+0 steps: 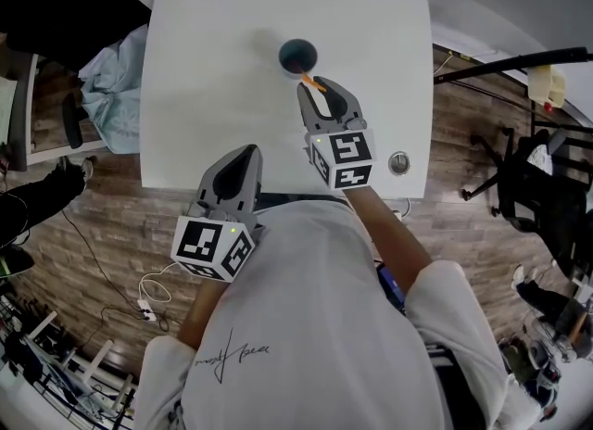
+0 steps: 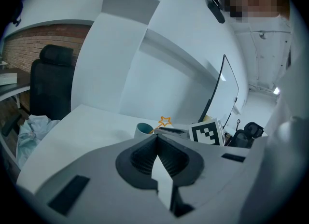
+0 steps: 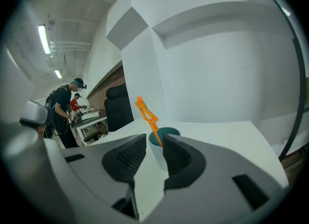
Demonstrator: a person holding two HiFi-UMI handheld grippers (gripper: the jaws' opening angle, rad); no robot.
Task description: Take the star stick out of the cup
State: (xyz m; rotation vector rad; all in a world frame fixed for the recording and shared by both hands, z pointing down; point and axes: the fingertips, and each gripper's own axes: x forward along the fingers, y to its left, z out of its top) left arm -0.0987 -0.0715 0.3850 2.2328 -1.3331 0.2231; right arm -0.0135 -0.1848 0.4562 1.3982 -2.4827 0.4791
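Observation:
A dark teal cup (image 1: 298, 54) stands toward the far side of the white table (image 1: 213, 67). An orange star stick (image 1: 318, 84) leans out of it toward my right gripper (image 1: 320, 88). In the right gripper view the stick (image 3: 145, 112) rises between the jaws of that gripper (image 3: 154, 138), star end up, in front of the cup (image 3: 169, 132). The jaws stand a little apart on either side of the stick, open. My left gripper (image 1: 246, 152) hovers at the table's near edge, shut and empty. From the left gripper view (image 2: 155, 137) the star (image 2: 165, 120) shows above the cup (image 2: 143, 130).
A round grommet (image 1: 398, 162) sits in the table's near right corner. A pale cloth (image 1: 116, 85) hangs beside the left edge. An office chair (image 1: 528, 169) stands on the wood floor at right. A black chair (image 2: 50, 80) is beyond the table. People (image 3: 65, 107) work at a far desk.

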